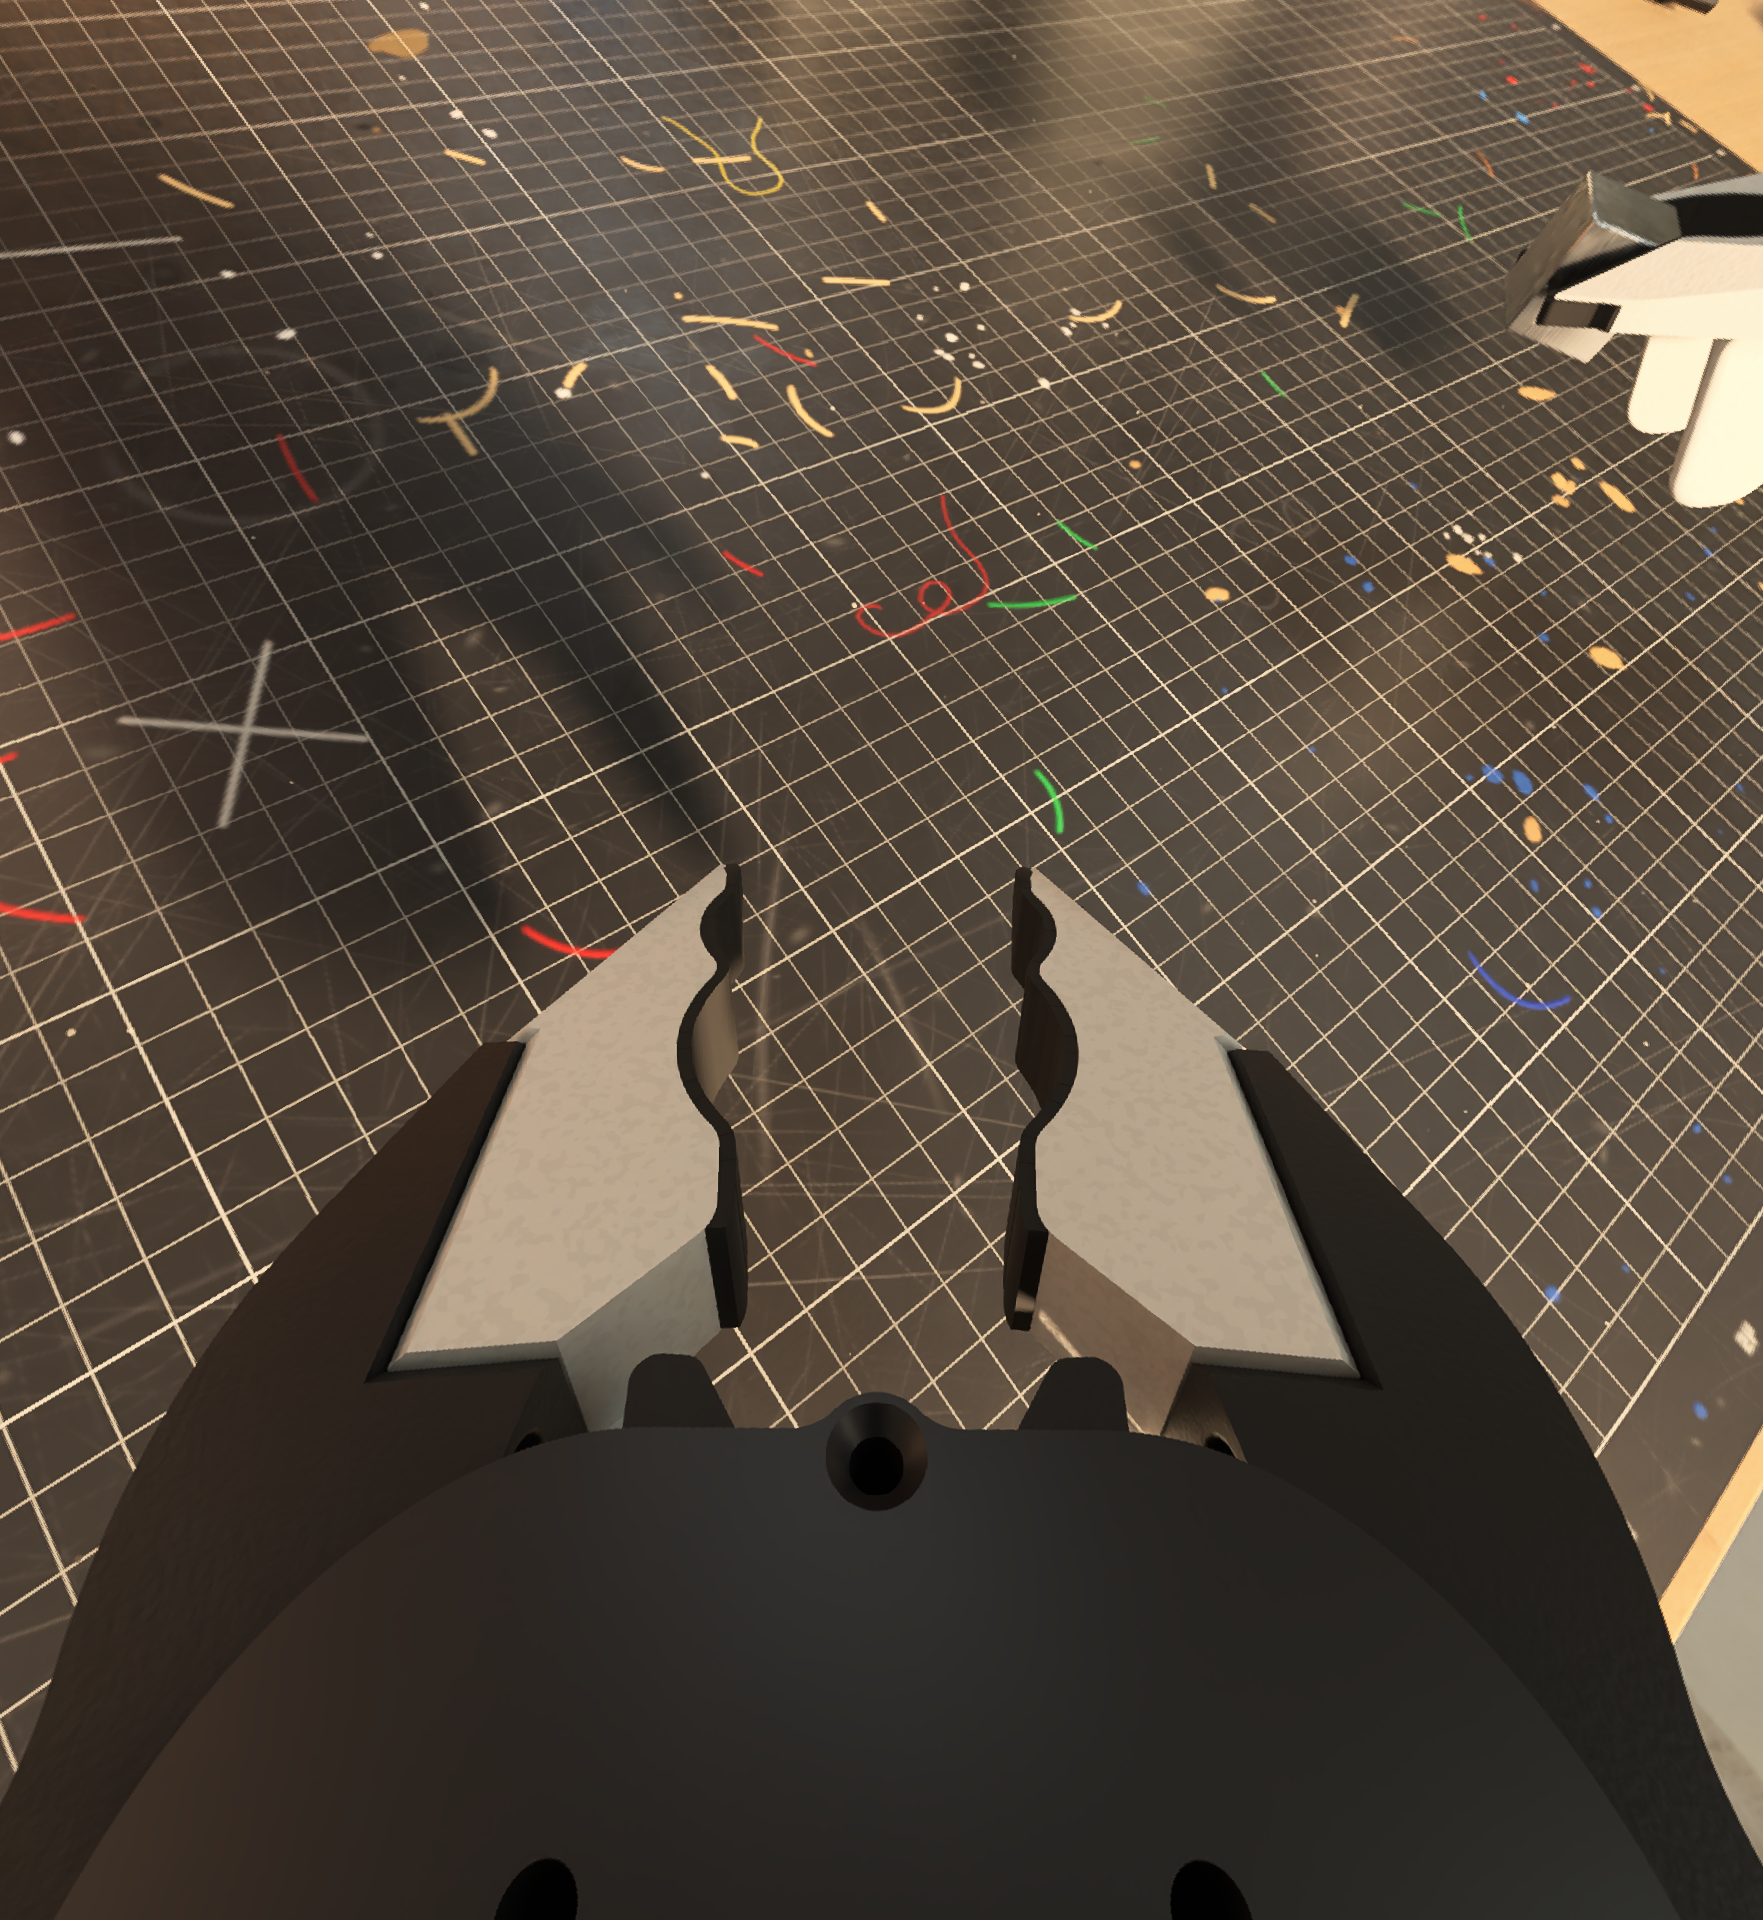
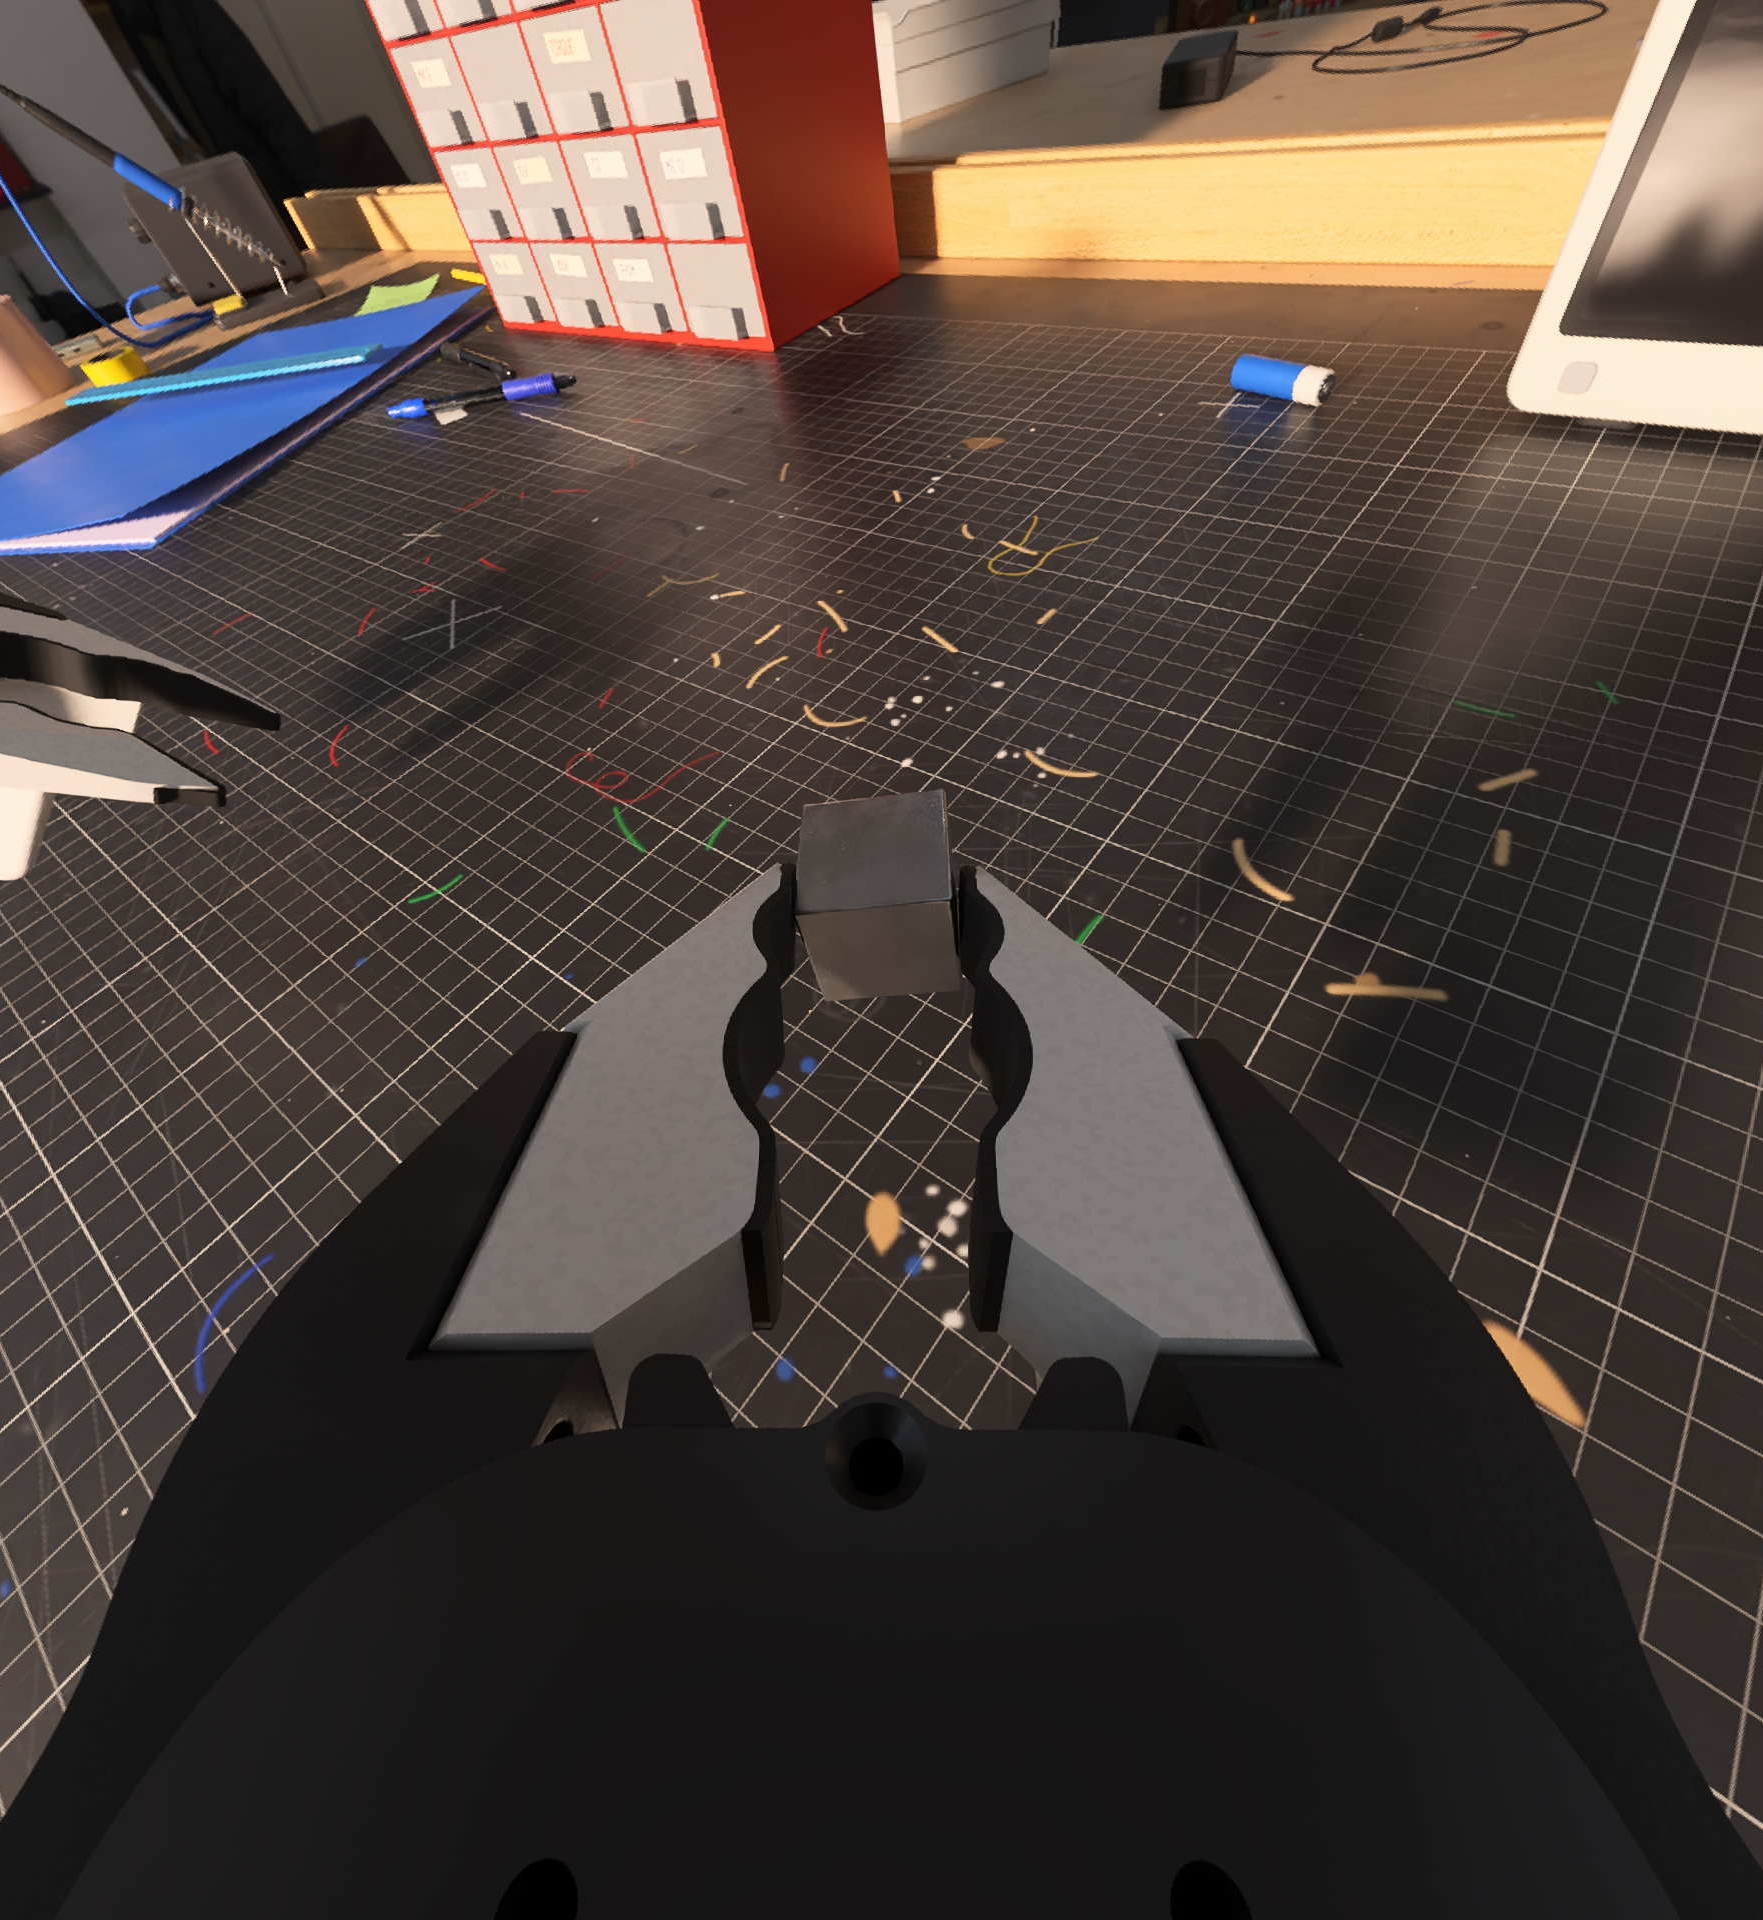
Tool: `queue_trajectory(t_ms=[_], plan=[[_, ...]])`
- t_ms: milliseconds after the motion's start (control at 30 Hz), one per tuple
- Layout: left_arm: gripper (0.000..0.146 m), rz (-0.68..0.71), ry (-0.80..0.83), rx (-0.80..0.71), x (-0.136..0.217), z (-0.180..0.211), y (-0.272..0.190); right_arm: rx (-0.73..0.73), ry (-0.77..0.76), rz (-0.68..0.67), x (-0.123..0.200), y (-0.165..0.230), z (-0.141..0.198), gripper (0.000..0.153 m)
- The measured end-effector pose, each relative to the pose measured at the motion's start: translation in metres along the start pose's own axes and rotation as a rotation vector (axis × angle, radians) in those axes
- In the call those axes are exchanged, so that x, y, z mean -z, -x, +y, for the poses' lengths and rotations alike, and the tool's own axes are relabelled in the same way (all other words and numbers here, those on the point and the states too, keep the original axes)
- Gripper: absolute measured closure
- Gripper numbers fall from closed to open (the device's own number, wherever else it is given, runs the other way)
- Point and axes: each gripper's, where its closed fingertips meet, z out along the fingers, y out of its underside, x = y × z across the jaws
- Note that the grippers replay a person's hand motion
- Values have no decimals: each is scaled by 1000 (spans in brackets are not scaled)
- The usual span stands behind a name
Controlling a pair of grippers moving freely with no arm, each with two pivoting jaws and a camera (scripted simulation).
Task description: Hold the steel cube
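The steel cube (image 2: 872, 883) is a small dull grey block. My right gripper (image 2: 875, 883) is shut on it at the fingertips and holds it a little above the black cutting mat (image 2: 1272, 1143). In the left wrist view the cube (image 1: 1557, 244) and the right gripper (image 1: 1583, 275) show at the far upper right. My left gripper (image 1: 877, 894) is open and empty, low over the mat (image 1: 441, 520). It also shows at the left edge of the right wrist view (image 2: 243, 756), well apart from the cube.
A red drawer cabinet (image 2: 648, 156) stands at the back of the mat. A blue board (image 2: 181, 447), pens (image 2: 482, 395) and a soldering station (image 2: 212, 229) are at the back left. A blue and white cylinder (image 2: 1277, 379) and a white screen (image 2: 1687, 208) are at the back right.
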Motion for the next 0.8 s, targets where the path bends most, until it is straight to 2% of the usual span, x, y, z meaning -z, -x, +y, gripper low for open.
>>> queue_trajectory(t_ms=[800], plan=[[94, -8, 26, -32, -3, 3, -3, 24, 26, 1, -3, 2, 5, 122]])
